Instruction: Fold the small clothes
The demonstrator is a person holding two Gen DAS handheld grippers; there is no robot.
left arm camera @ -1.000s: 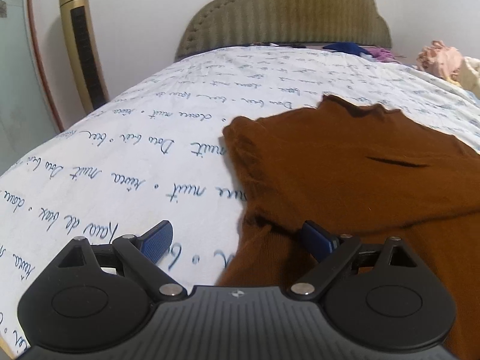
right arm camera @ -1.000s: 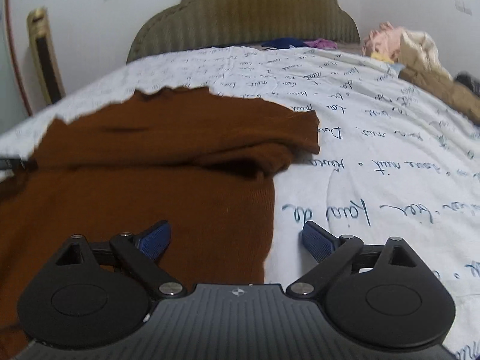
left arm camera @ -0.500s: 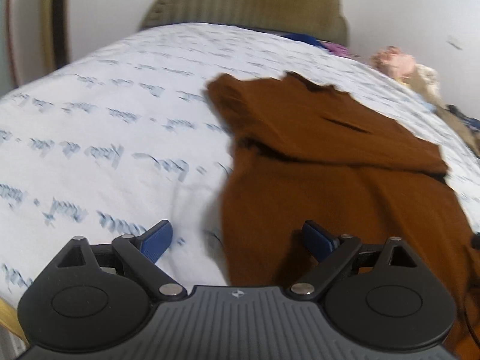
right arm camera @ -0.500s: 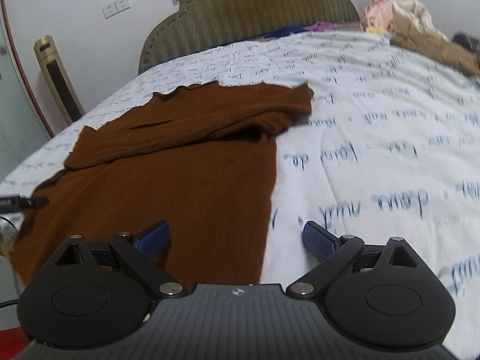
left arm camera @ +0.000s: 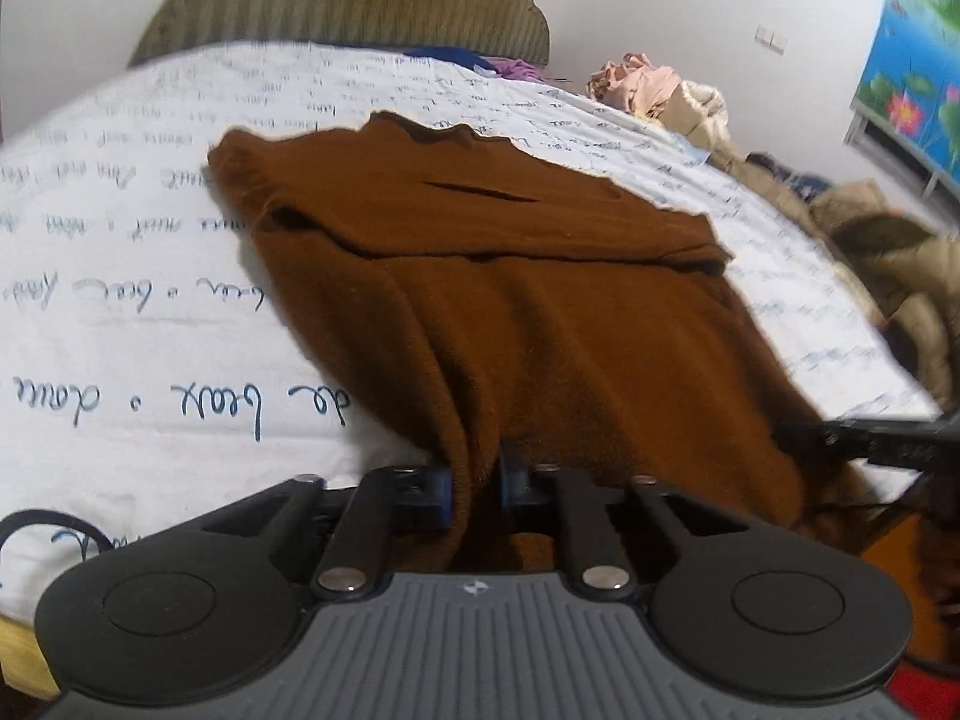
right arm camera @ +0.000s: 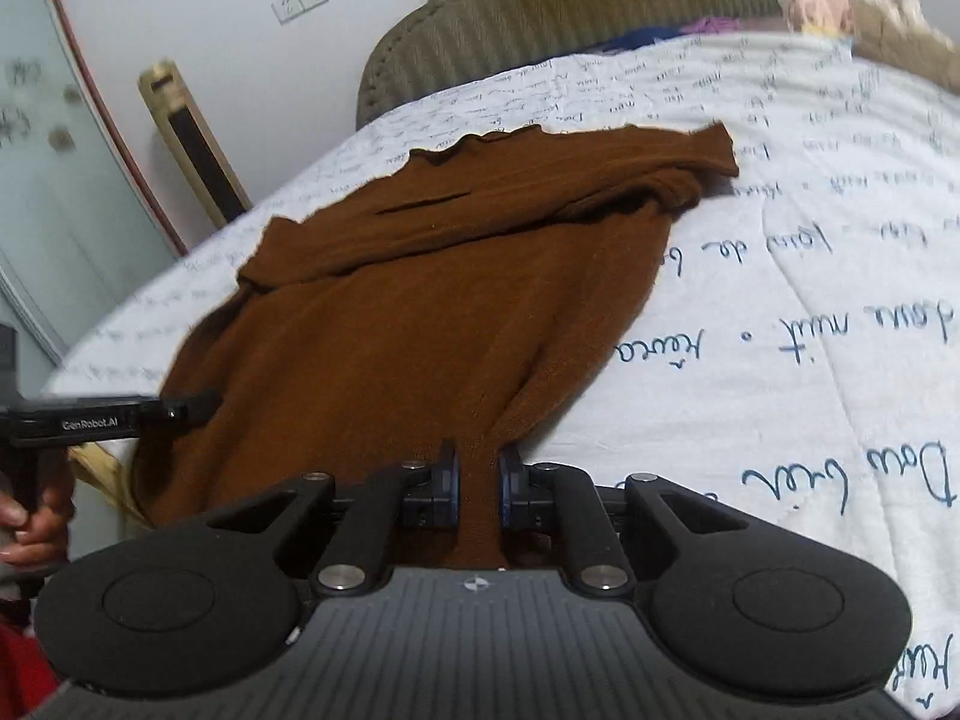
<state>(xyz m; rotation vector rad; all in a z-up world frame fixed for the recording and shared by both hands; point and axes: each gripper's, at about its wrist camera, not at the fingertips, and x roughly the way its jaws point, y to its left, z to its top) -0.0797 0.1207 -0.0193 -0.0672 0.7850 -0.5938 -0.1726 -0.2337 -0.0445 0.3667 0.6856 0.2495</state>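
A brown knit sweater (left arm camera: 540, 300) lies spread on a white bed sheet with blue handwriting, its sleeves folded across the chest at the far end. My left gripper (left arm camera: 474, 489) is shut on the sweater's near hem at its left corner. My right gripper (right arm camera: 478, 489) is shut on the near hem of the sweater (right arm camera: 420, 312) at its right corner. The cloth rises in ridges toward each gripper. The left gripper also shows at the left edge of the right wrist view (right arm camera: 192, 408), and the right gripper shows at the right edge of the left wrist view (left arm camera: 804, 435).
The bed (left arm camera: 150, 312) has an olive padded headboard (left arm camera: 336, 6). A pile of pink and beige clothes (left arm camera: 654, 90) and tan garments (left arm camera: 900, 276) lie along the bed's right side. A gold tower fan (right arm camera: 192, 150) stands by the wall at left.
Both grippers have gone from open to shut on the sweater's near hem. The hem corners now rise in ridges. Both cameras have shifted toward the foot of the bed.
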